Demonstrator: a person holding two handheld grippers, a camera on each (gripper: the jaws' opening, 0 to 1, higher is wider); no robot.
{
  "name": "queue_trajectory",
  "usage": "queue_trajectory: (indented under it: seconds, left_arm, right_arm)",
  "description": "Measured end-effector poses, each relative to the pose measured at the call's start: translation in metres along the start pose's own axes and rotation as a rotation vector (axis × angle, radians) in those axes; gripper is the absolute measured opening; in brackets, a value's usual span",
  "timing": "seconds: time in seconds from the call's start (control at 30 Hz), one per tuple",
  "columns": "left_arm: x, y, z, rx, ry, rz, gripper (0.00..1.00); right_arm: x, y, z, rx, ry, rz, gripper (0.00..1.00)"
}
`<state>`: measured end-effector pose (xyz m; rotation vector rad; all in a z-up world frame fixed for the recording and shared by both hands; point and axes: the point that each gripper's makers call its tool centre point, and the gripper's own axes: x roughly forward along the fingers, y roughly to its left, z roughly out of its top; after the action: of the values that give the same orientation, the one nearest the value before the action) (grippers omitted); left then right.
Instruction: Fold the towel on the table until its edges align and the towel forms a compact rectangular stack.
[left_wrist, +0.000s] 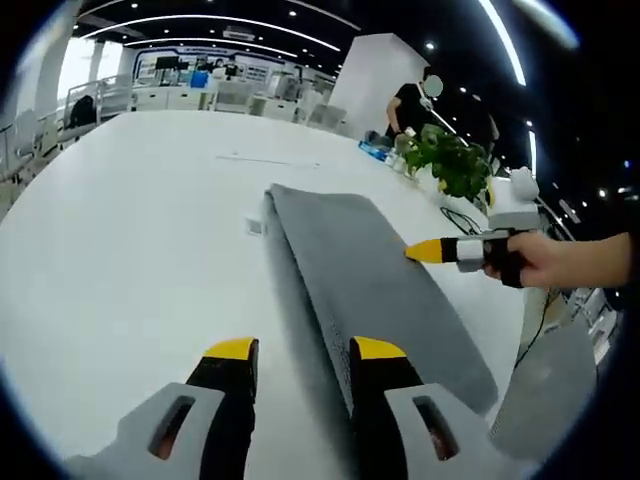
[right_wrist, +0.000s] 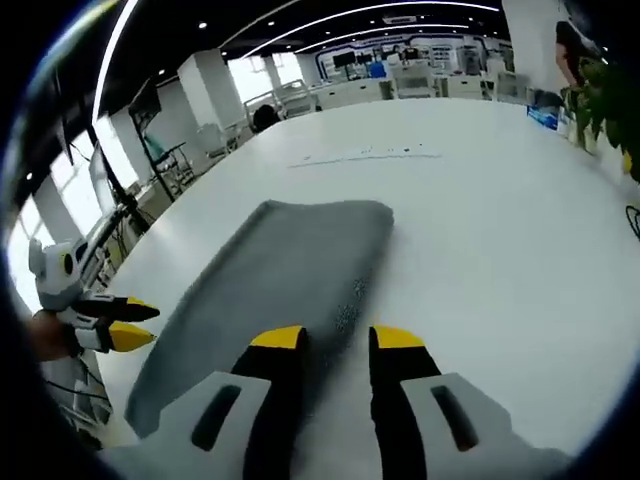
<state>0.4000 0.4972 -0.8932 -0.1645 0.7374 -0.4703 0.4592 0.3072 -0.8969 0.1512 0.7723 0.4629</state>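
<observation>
Towel (left_wrist: 375, 285), grey, folded into a long strip, flat on white tabletop (left_wrist: 130, 220). Left gripper (left_wrist: 305, 350) fingers spread, empty; right gripper (right_wrist: 338, 340) fingers likewise. Plant (left_wrist: 450, 160) at far edge.

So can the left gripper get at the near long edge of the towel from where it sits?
Probably yes. The left gripper hangs open right at the grey towel, its right finger over the folded edge. Nothing lies between them on the white table. The right gripper is further along, at the opposite edge.
</observation>
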Motion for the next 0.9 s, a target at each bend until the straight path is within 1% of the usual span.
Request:
queue_trajectory:
  seconds: [0.1,0.17,0.27,0.33,0.47,0.6,0.67,0.7,0.73,0.83,0.9]
  left_arm:
    - [0.005,-0.001,-0.003,-0.003,0.011,-0.006,0.3]
    - [0.008,-0.002,-0.004,-0.007,0.016,-0.008,0.29]
    - [0.011,-0.002,-0.004,-0.013,0.016,-0.007,0.23]
    - [0.012,0.003,-0.006,-0.016,0.018,0.034,0.18]
    - [0.017,0.0,-0.01,-0.044,0.023,0.014,0.12]
    - [0.019,-0.003,-0.011,-0.057,0.023,0.013,0.08]
    - [0.019,-0.003,-0.015,-0.04,0.042,0.025,0.04]
    - [0.019,-0.003,-0.013,-0.013,0.037,0.028,0.04]
    - [0.019,-0.005,-0.014,-0.006,0.038,0.031,0.04]
    - [0.02,-0.017,-0.017,0.024,0.049,0.021,0.03]
    - [0.021,-0.024,-0.019,0.037,0.057,0.006,0.03]
  right_arm:
    - [-0.001,0.005,-0.007,0.015,0.001,0.017,0.22]
    - [0.0,0.005,-0.009,0.014,0.003,0.023,0.22]
    - [-0.003,0.013,-0.013,0.004,0.001,0.031,0.2]
    - [-0.005,0.015,-0.016,0.004,-0.003,0.032,0.18]
    - [-0.005,0.013,-0.025,0.007,-0.001,0.019,0.14]
    - [-0.003,0.01,-0.026,-0.007,0.003,0.024,0.12]
    - [-0.003,0.009,-0.026,-0.015,0.008,0.027,0.1]
    - [-0.003,0.009,-0.026,-0.029,0.011,0.03,0.09]
    - [-0.004,0.008,-0.026,-0.043,0.01,0.025,0.09]
    - [-0.007,0.002,-0.025,-0.093,-0.004,-0.002,0.08]
    - [-0.01,-0.003,-0.026,-0.087,-0.009,-0.011,0.08]
